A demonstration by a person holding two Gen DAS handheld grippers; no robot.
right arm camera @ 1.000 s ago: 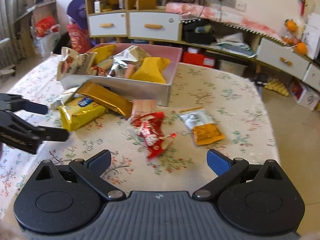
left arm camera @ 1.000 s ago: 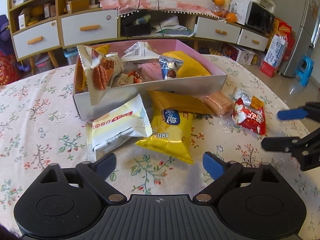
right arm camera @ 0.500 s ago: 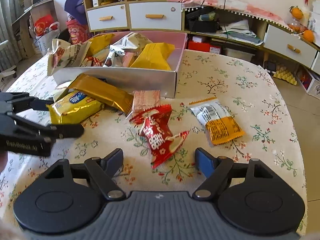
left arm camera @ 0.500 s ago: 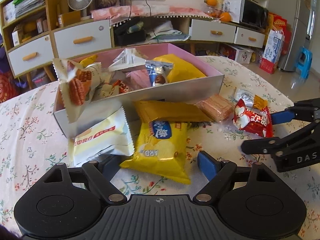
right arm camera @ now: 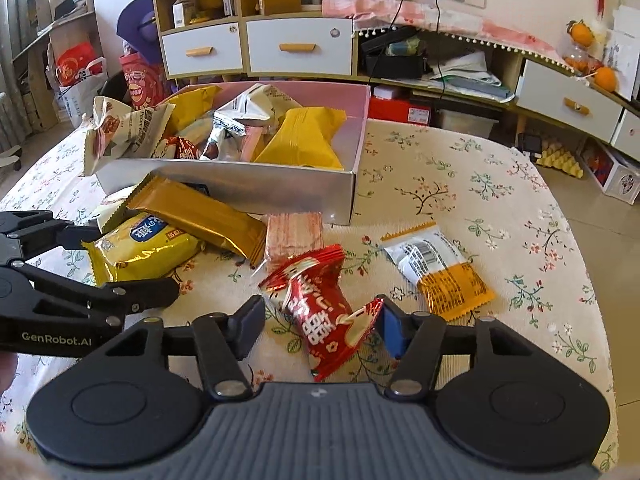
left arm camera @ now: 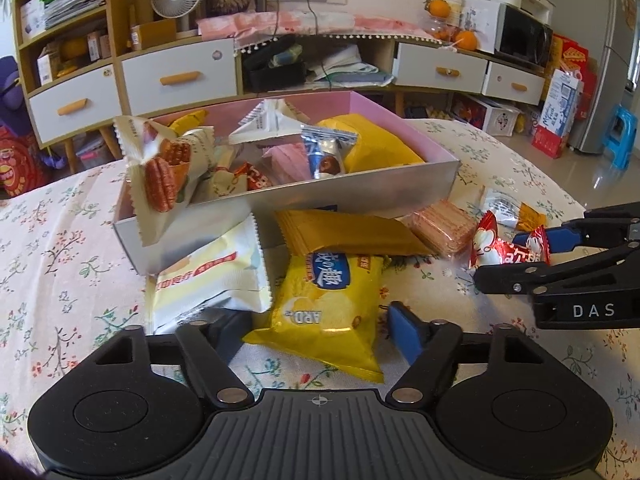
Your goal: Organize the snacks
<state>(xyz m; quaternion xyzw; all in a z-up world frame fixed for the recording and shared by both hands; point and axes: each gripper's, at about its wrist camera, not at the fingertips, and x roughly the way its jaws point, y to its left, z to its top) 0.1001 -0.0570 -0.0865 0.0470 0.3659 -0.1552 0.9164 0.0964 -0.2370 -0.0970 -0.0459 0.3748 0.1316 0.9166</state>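
Two grippers work a floral tablecloth (right arm camera: 460, 184) strewn with snacks, just in front of a silver-walled, pink-lined box (left arm camera: 360, 196) already heaped with packets. At far left a cream packet (left arm camera: 208, 276) leans on the box wall. Next to it, the left gripper (left arm camera: 316, 328) straddles the near end of a yellow bag (left arm camera: 332, 304) — its jaws are closing, the blue pad at the bag's edge, though a firm pinch cannot be confirmed. A flat gold bar (left arm camera: 344, 232) and a clear-wrapped stack of pink wafers (left arm camera: 444, 224) lie just beyond. Further right, the right gripper (right arm camera: 320, 328) is narrowing on a red packet (right arm camera: 324, 312); the right pad touches its crimped corner, the left pad stands just apart. At far right rests a white-and-orange sachet (right arm camera: 440, 272), untouched.

The wrappers look light, glossy and slippery — puffed foil pillows that would likely crumple and slide under pressure. The crimped end seals seem the stiffest place to take hold. The wafers appear brittle and would probably want a gentle squeeze across the flat sides.
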